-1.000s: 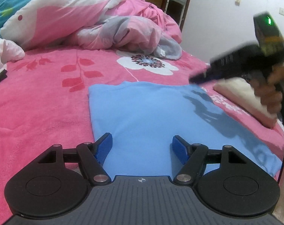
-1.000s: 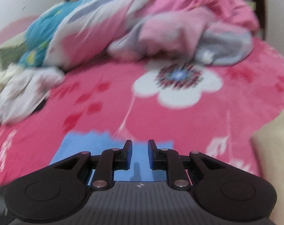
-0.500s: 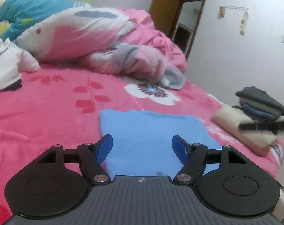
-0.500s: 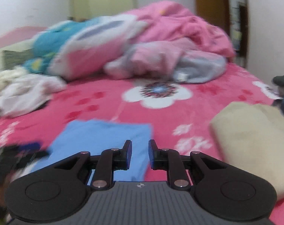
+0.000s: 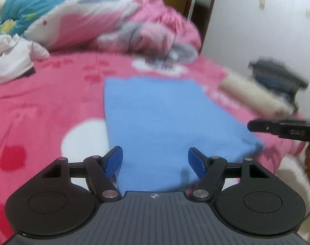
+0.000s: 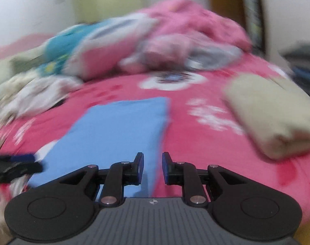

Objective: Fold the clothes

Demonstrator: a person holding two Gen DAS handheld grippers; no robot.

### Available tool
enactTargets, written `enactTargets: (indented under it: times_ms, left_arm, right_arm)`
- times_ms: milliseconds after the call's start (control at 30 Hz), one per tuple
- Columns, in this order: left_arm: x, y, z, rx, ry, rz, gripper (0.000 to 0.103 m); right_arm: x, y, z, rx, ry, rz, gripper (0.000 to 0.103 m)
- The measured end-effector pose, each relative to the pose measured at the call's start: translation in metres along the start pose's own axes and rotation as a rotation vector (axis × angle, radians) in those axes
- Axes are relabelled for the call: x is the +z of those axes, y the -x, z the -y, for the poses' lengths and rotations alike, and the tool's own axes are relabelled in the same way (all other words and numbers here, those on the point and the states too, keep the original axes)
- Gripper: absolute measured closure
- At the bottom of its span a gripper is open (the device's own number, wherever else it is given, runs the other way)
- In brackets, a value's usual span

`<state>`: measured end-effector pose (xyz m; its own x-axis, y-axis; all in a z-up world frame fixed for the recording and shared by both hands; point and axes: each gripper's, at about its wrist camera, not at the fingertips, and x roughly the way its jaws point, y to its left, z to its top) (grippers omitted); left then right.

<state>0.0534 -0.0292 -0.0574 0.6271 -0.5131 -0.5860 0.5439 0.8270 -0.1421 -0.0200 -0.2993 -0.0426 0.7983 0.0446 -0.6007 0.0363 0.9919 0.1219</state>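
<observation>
The blue cloth (image 5: 165,122) lies flat on the pink bed (image 5: 42,112), a neat long shape w/ straight edges. It looks folded at least partway; can't tell how many layers.

The left gripper (image 5: 155,161) is at the near edge of the cloth, jaws wide apart, w/ nothing in them. The right gripper (image 6: 152,167) is at the near right edge of the cloth. Its jaws are close together w/ a small gap and hold nothing.

To the right sits a tan folded cloth (image 6: 273,112), and past it a dark stack (image 5: 277,77), blurry.

My guess: this fits 2 stages. Either the blue cloth needs 1 more fold, or it's done and ready to go w/ the stack. If more folding, both grippers need to pinch the near corners. Pics are blurry, so hard to say more.
</observation>
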Motion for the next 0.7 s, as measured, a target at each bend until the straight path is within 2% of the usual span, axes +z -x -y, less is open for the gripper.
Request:
enactTargets:
  times_ms: [100, 167, 233, 300, 433, 700]
  left_arm:
    - [-0.008, 0.003, 0.007, 0.049, -0.039, 0.003, 0.031]
    - [-0.006, 0.006, 0.005, 0.054, -0.017, -0.011, 0.031]
    - [-0.005, 0.008, 0.003, 0.064, 0.011, -0.023, 0.032]
    - [-0.003, 0.010, 0.004, 0.074, 0.033, -0.027, 0.032]
    - [0.003, 0.009, 0.015, 0.111, 0.042, -0.047, 0.031]
    - [0.010, -0.003, 0.027, 0.187, 0.039, -0.092, 0.030]
  right_arm:
    - [-0.010, 0.004, -0.017, 0.058, 0.048, 0.021, 0.085]
    - [-0.015, 0.011, -0.006, 0.067, -0.025, 0.035, 0.085]
    - [-0.014, 0.019, 0.007, 0.042, -0.111, 0.046, 0.084]
    - [-0.011, 0.028, 0.009, 0.013, -0.125, 0.080, 0.083]
    - [-0.010, 0.043, -0.002, 0.075, -0.103, 0.168, 0.083]
    - [-0.012, 0.024, -0.017, 0.135, -0.047, 0.130, 0.083]
